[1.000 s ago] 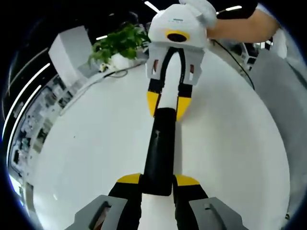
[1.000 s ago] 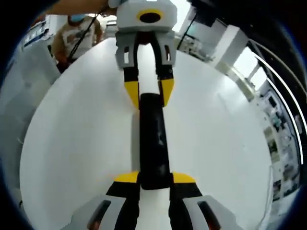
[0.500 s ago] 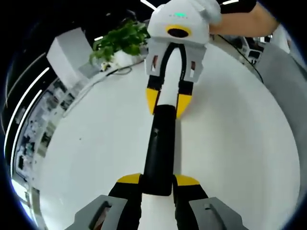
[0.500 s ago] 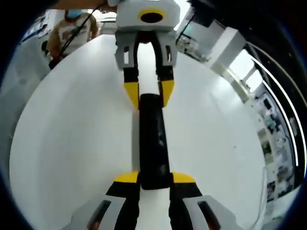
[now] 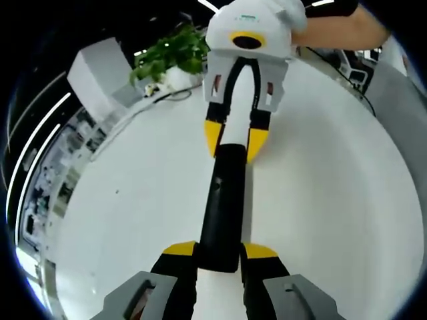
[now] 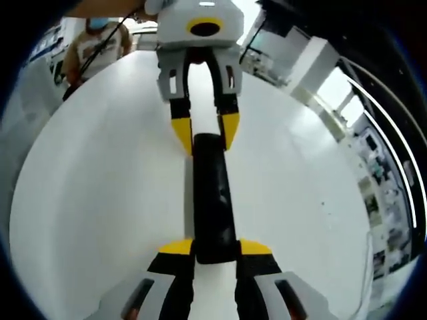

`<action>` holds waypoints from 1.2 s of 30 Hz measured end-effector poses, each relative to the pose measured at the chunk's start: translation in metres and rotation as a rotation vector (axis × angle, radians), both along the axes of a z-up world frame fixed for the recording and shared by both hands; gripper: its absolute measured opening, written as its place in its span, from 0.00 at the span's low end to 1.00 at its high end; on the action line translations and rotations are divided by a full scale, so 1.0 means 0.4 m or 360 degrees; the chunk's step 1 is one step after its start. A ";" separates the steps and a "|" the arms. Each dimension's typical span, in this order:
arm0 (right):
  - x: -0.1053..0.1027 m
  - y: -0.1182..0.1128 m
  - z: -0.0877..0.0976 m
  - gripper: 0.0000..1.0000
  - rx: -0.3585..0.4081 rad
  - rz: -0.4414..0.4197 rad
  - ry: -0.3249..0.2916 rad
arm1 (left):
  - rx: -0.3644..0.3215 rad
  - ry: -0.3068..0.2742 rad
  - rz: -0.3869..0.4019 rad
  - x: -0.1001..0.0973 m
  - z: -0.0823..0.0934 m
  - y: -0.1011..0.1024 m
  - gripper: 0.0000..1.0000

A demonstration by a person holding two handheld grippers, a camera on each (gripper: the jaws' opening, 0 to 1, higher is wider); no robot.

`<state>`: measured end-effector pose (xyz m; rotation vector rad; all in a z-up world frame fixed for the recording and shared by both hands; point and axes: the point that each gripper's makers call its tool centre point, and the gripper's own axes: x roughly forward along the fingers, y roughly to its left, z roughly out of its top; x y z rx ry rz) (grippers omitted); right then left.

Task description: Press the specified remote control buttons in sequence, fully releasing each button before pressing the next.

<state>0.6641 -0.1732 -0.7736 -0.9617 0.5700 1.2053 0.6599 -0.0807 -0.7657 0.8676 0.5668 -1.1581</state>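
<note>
Two tools meet end to end over a white round table (image 5: 120,220), each pinching one end of a long black remote control (image 5: 223,207) that lies stretched between them.

From the left gripper view, the left tool (image 5: 220,252) rises from the bottom edge, its yellow-tipped jaws pressed against the sides of the remote's near end. The remote runs straight up the picture, away from the camera, to the right tool (image 5: 236,141), which comes in from the top with its yellow tips pointing down and closed on the far end. A gloved hand (image 5: 283,13) grips the body of that tool at the top edge, and a bare forearm (image 5: 340,30) reaches off to the upper right.

From the right gripper view the arrangement is mirrored: the right tool (image 6: 215,248) holds the remote control (image 6: 212,200) at the bottom, jaws tight on both sides, and the left tool (image 6: 204,132) hangs from the top, its tips at the sides of the opposite end. The two tools stand in one line, facing each other.

Whether the remote rests on the table or sits just above it cannot be told.

A leafy green plant (image 5: 170,57) stands at the table's far edge in the left gripper view. A person (image 6: 93,43) stands beyond the table in the right gripper view.
</note>
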 end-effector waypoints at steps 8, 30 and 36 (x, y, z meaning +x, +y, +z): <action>0.011 0.004 -0.005 0.19 0.0017 0.0003 0.0024 | 0.0008 0.0012 0.0019 0.016 -0.008 0.003 0.24; 0.024 0.014 -0.007 0.20 0.0075 0.0018 0.0097 | 0.0003 0.0056 0.0045 0.029 -0.017 0.006 0.24; 0.025 0.015 -0.007 0.20 0.0097 0.0014 0.0124 | -0.0011 0.0080 0.0051 0.031 -0.020 0.006 0.24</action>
